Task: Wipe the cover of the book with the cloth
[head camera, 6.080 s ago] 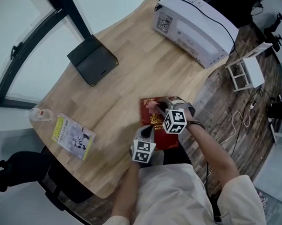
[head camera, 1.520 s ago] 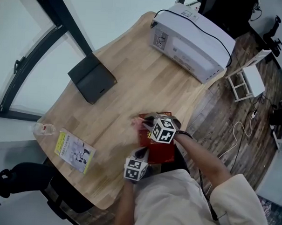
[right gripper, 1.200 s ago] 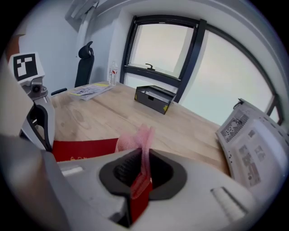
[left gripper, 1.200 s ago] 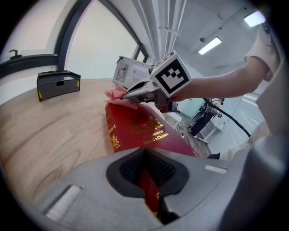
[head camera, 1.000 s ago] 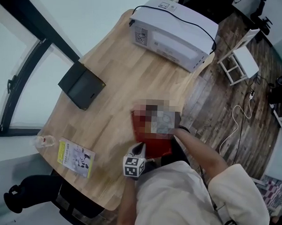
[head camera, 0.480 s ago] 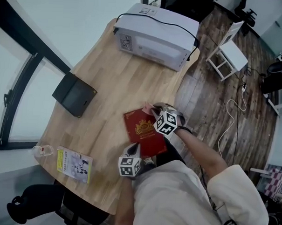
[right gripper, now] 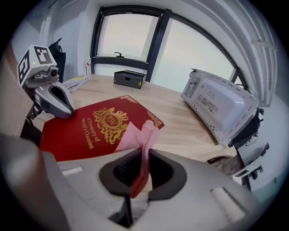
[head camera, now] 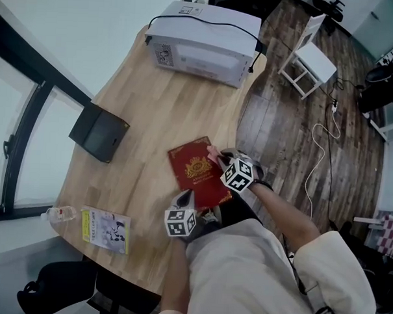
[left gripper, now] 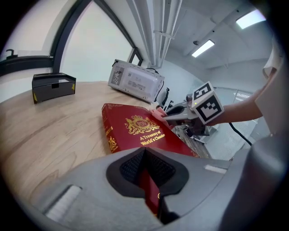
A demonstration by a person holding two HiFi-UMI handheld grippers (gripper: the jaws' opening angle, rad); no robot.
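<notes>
The red book lies by the table's near edge, its near side clamped in the left tool. The right tool pinches the pink cloth, mostly hidden from above, against the cover.

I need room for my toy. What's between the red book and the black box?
Just bare wooden tabletop between red hardcover book and black box, per head view.

Deep red is being shown by the book, with gold crest and lettering being carried on its cover; pink is being shown by the cloth; pale wood grain is being displayed across the surface.
</notes>
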